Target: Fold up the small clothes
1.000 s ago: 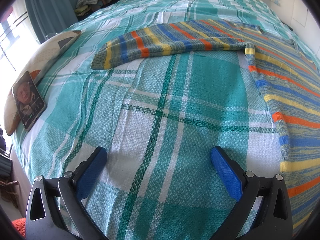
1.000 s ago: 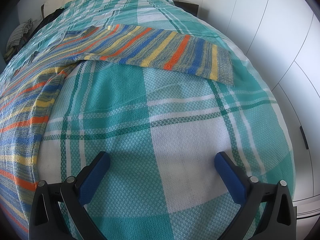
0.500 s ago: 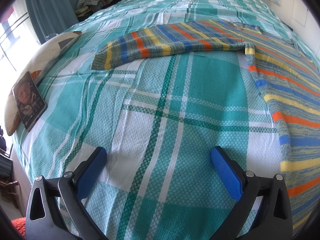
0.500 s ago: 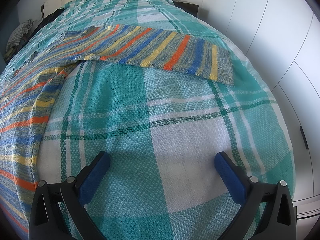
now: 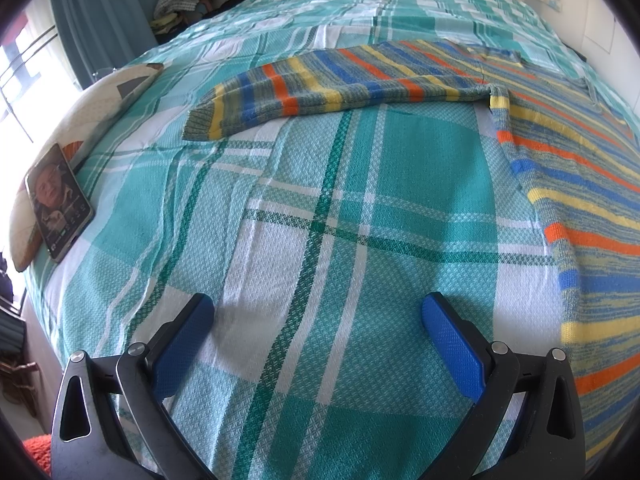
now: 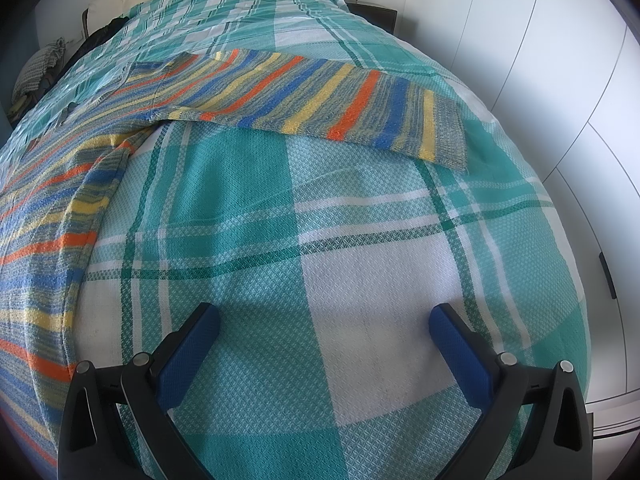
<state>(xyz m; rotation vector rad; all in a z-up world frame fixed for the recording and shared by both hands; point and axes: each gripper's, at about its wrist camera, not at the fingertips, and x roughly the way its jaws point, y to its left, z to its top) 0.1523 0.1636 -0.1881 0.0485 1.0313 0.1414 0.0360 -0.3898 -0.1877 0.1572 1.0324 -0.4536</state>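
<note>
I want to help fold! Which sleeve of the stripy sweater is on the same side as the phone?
The sleeve seen from the left tool: its cuff points toward the phone leaning on a pillow. The other sleeve points toward the white cupboards.

Black hand-held gripper (image 5: 318, 312), blue pads (image 5: 452, 340)

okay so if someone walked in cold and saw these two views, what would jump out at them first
The striped sweater spread flat on the teal plaid bedspread, one sleeve stretched toward the bed's left and the other sleeve toward its right. Next, the left gripper and right gripper, both open and empty over bare bedspread.
</note>
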